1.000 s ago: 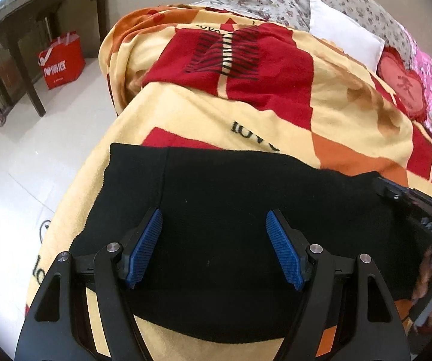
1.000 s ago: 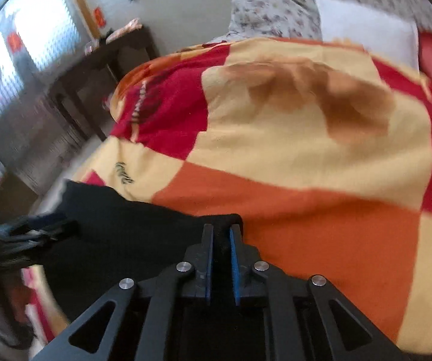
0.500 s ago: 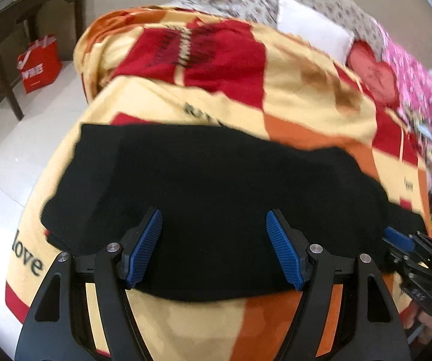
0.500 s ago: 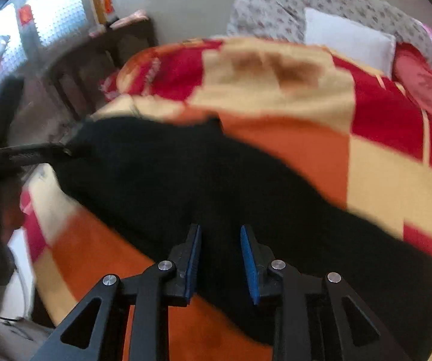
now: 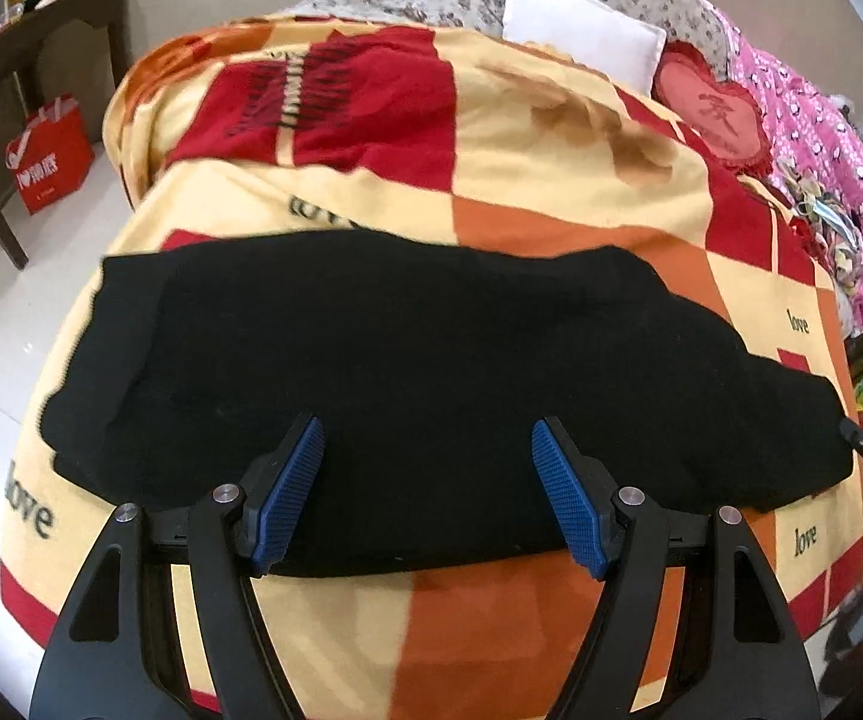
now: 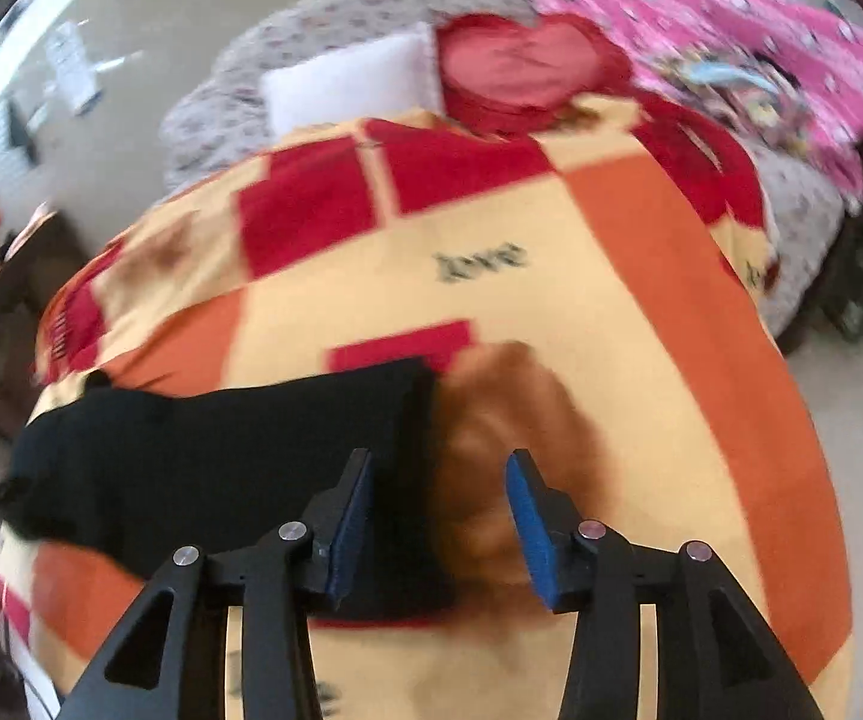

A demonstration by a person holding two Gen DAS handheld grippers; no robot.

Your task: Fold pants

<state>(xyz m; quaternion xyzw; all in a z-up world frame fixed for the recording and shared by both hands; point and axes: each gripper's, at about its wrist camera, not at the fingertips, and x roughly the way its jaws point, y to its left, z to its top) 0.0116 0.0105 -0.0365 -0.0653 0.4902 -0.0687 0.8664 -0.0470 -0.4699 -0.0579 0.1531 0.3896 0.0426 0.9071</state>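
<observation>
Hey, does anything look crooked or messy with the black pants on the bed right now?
Slightly. The black pants lie flat on the patchwork blanket, but the far edge runs unevenly, and the left end shows an offset layer edge, so the layers seem misaligned. Both the left gripper and right gripper are open, holding nothing.

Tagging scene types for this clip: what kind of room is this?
Most likely a home bedroom. The black pants lie on a bed covered by a patchwork blanket, with a white pillow and a red heart cushion at its head. A dark wooden table stands beside it.
</observation>
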